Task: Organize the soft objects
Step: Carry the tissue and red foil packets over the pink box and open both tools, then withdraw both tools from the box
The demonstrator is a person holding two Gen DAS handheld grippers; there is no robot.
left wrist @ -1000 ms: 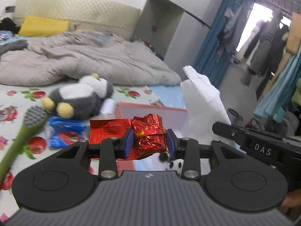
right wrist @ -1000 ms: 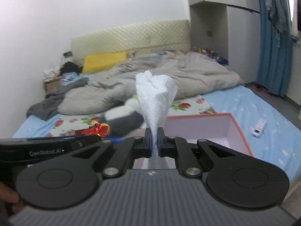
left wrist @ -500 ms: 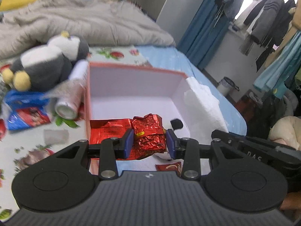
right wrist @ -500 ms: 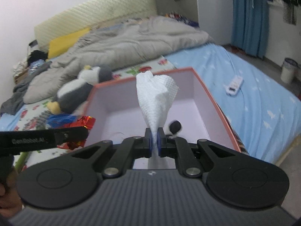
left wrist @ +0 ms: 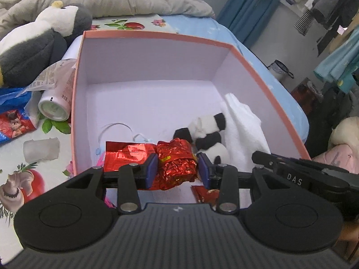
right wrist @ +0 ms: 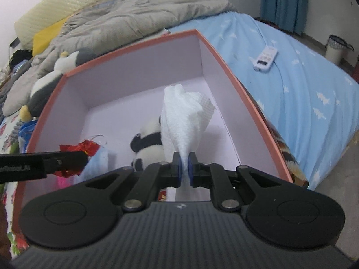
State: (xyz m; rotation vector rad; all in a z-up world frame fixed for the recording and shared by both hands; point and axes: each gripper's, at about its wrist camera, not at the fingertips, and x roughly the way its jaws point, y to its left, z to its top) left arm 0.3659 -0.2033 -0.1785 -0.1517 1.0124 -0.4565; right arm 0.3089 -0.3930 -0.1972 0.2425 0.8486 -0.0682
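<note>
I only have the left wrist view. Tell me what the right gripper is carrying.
Observer: The right gripper is pinching a white paper towel by its lower end, with the rest standing up above the pads.
Operator: Report where that pinch sits against the box.
Observer: It looks to be over the pink box interior, near its right wall.
Operator: Say what lies outside the box on that side.
Observer: A white remote lies on the blue sheet.

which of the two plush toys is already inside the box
The small black-and-white panda, lying on the box floor beside the white tissue. The larger grey-and-white penguin lies on the bed outside the box's left wall.
</note>
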